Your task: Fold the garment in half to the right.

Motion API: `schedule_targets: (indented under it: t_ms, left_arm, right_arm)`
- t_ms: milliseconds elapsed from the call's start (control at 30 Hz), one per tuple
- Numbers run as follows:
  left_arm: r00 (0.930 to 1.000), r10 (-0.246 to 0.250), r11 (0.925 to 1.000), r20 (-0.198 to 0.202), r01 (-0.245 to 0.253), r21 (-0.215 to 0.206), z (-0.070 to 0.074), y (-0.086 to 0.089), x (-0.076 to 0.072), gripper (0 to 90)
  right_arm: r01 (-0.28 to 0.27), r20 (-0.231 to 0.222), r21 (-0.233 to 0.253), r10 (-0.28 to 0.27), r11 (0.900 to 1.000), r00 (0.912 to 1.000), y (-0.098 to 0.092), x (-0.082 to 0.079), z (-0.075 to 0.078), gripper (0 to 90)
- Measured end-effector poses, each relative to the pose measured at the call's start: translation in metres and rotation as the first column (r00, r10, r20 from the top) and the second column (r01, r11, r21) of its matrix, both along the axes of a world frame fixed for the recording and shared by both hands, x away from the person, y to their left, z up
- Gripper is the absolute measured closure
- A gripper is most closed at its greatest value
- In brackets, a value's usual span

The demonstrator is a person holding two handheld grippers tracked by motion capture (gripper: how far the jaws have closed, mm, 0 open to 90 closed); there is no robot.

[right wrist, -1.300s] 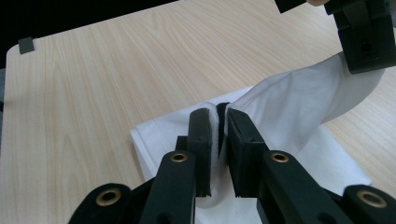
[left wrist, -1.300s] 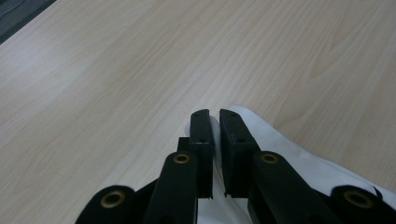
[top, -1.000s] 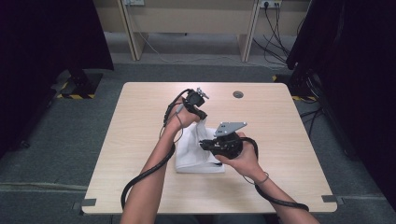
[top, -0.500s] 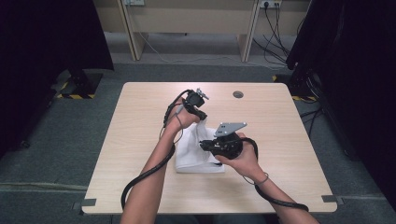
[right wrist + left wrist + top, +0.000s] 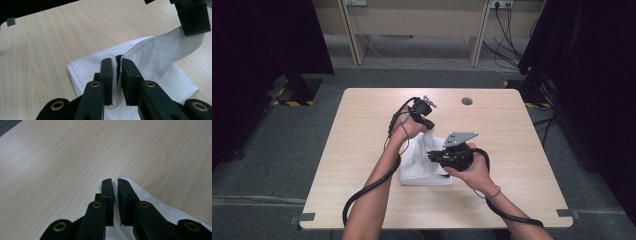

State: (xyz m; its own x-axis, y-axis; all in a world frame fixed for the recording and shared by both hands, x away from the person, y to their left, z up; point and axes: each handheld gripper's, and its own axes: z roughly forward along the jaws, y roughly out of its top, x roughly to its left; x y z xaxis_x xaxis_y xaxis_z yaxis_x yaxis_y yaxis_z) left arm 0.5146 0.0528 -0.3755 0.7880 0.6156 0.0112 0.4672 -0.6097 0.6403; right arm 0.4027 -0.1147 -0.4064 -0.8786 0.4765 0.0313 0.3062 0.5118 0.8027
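A white cloth (image 5: 424, 172) lies folded at the middle of the wooden table (image 5: 357, 135). My left gripper (image 5: 430, 126) is shut on one edge of the cloth (image 5: 160, 207) and holds it lifted above the table, a thin white strip showing between its jaws (image 5: 115, 182). My right gripper (image 5: 431, 156) is shut on a raised fold of the cloth (image 5: 155, 52) nearer the person, jaws pointing left (image 5: 117, 61). In the right gripper view the left gripper (image 5: 192, 17) hangs at the top right with a band of cloth sagging from it.
A round cable hole (image 5: 467, 101) sits near the table's far edge. Black cables (image 5: 362, 192) trail from both grippers off the near edge. Bare wood lies left and right of the cloth. Dark curtains flank the table, with a desk frame (image 5: 412, 30) behind it.
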Motion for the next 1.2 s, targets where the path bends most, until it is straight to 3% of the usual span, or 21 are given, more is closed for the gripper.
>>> schedule_targets:
  t_ms: [1200]
  left_arm:
    - [1.0000,0.000,1.0000,0.001,0.000,-0.006,-0.003,-0.006,0.000,82.5]
  right_arm:
    - [0.011,-0.004,-0.002,-0.011,1.000,0.9999,-0.010,-0.002,-0.004,79.3]
